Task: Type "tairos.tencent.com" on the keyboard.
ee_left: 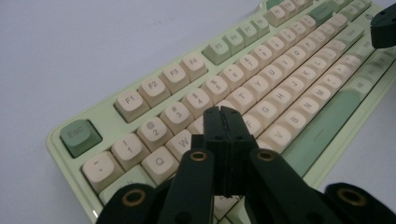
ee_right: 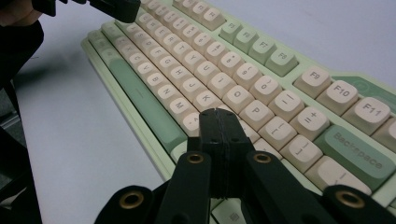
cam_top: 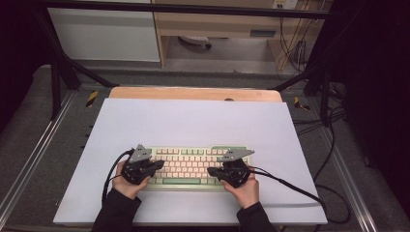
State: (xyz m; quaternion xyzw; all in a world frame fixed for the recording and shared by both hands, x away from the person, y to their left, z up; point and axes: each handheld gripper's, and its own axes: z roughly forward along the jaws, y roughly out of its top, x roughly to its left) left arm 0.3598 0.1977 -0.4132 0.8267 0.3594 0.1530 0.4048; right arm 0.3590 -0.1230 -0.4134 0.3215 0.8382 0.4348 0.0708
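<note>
**Closed jaws poised over the keys**

While both tools hover low over the mechanical keyboard (cam_top: 193, 166), each has its jaws pressed together on nothing, probably so the blunt tip can poke a single key. Over the keyboard's left end, the left hand-held gripper (ee_left: 222, 112) points near the W and E keys; over its right end, the right hand-held gripper (ee_right: 219, 114) sits just short of the P key (ee_right: 256, 113). That keyboard lies flat near the front of the white worktop (cam_top: 193, 121). No containers are present.

white mat (cam_top: 193, 121), wooden table edge (cam_top: 193, 93)
</note>
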